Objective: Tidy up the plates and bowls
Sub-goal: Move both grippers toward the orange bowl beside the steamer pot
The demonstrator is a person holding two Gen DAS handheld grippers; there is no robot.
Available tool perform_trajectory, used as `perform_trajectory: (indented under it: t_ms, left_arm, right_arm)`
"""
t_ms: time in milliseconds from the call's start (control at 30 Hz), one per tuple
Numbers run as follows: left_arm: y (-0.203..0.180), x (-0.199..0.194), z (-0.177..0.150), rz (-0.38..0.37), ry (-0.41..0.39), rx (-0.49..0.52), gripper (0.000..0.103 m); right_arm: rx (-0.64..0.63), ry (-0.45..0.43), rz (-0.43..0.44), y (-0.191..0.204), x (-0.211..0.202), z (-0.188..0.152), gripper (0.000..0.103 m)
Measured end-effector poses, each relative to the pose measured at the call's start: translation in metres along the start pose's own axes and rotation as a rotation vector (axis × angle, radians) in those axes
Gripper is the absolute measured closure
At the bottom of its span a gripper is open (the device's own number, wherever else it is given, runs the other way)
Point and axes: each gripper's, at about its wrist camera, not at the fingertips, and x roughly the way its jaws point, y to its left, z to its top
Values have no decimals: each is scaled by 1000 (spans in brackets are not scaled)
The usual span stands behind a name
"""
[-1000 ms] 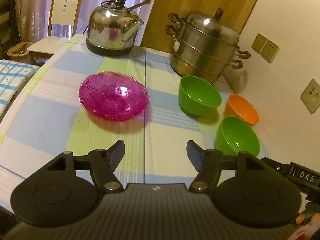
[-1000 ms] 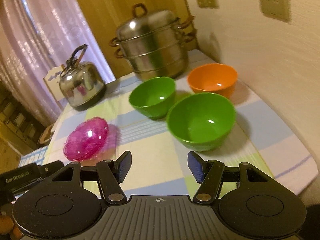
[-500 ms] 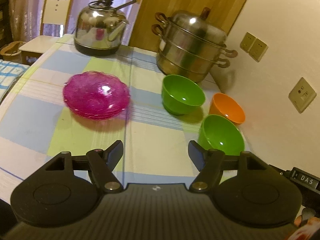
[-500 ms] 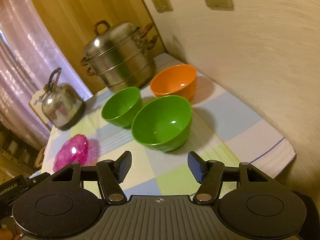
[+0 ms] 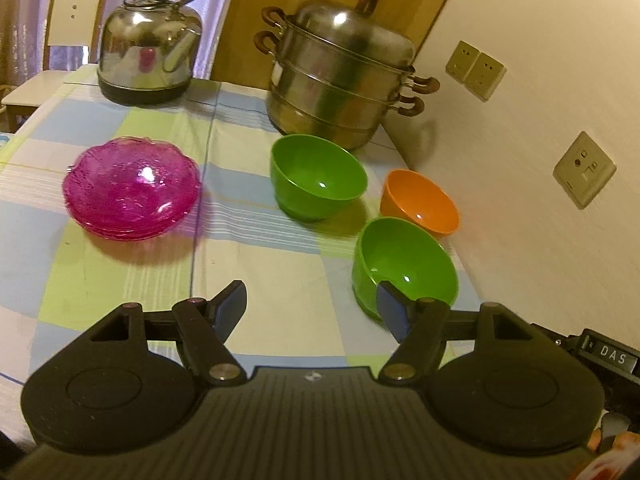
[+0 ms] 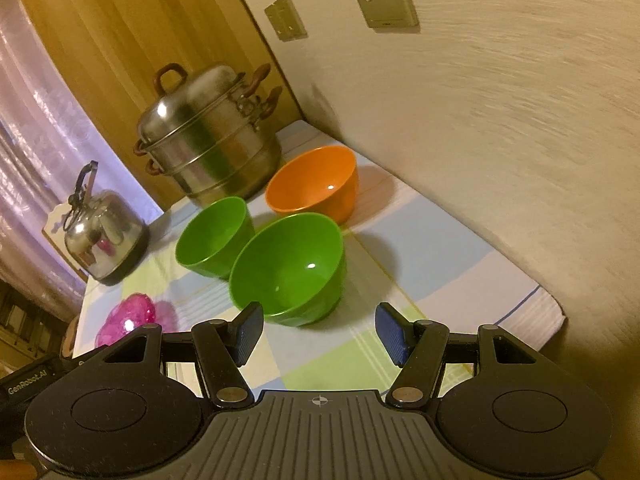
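A stack of pink glass plates [image 5: 132, 186] sits on the checked tablecloth at the left. One green bowl [image 5: 318, 176] stands mid-table, a second green bowl [image 5: 406, 260] nearer the front right, and an orange bowl [image 5: 420, 202] behind it by the wall. My left gripper [image 5: 312, 306] is open and empty, above the cloth in front of the bowls. My right gripper [image 6: 318, 330] is open and empty, just in front of the near green bowl [image 6: 288, 266]. The right wrist view also shows the far green bowl [image 6: 214, 234], the orange bowl [image 6: 314, 182] and the pink plates [image 6: 126, 318].
A steel kettle [image 5: 150, 46] and a tiered steel steamer pot [image 5: 340, 72] stand at the back of the table. The wall with sockets [image 5: 584, 168] runs along the right edge. A chair [image 5: 60, 40] stands beyond the far left corner.
My left gripper has swung right, shifting the plates and bowls leftward in view. My right gripper has swung right and moved closer to the near green bowl. Both stayed open.
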Motion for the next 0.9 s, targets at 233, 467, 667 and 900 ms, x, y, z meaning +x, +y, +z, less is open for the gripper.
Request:
perform_trajectory:
  t_ms: [233,467,667,900]
  left_arm:
    - [-8,14,3,-10,19,23,35]
    - [-19,31,14,-24,37,57,35]
    - [-26,53,24,-45,71,68,35]
    - [-35,76,39,-69,90,86,35]
  right_arm:
    - [21,-9,-3,-4,5,6,41]
    - [44,-5,-16,-12,17,15,41]
    - [34,-2,-27,-16,27,25,41]
    - [34,3,-36,-21,40,38,41]
